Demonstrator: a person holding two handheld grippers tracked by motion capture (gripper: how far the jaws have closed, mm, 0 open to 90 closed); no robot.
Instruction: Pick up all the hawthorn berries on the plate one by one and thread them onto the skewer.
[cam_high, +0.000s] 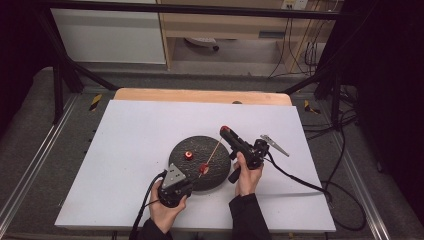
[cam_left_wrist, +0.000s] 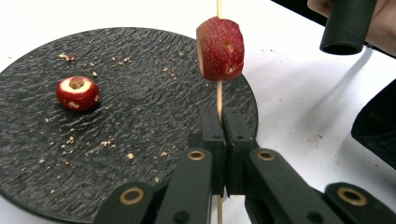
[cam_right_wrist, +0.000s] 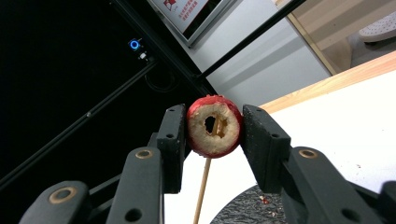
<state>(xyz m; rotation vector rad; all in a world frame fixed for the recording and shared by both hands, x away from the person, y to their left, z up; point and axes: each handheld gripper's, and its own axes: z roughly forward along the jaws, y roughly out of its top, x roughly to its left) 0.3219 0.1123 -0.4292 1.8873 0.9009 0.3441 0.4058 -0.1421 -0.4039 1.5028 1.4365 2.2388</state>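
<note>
Pinched shut in my left gripper (cam_left_wrist: 219, 126), the skewer's (cam_left_wrist: 218, 95) lower end stays steady over the black plate (cam_left_wrist: 140, 121), one hawthorn slice (cam_left_wrist: 220, 49) already threaded. Its long axis slants up and rightward in the high view to my right gripper (cam_right_wrist: 215, 128), clamped on a cored slice (cam_right_wrist: 214, 126) at the tip, hole apparently lined up for threading.

Red fruit pieces (cam_left_wrist: 220, 49) with pale cored centres, a tan skewer (cam_left_wrist: 219, 98), a black textured plate (cam_left_wrist: 140, 93).

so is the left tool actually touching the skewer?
Touching. Left gripper view: the left tool has its jaws shut on the skewer below the fruit piece.
</note>
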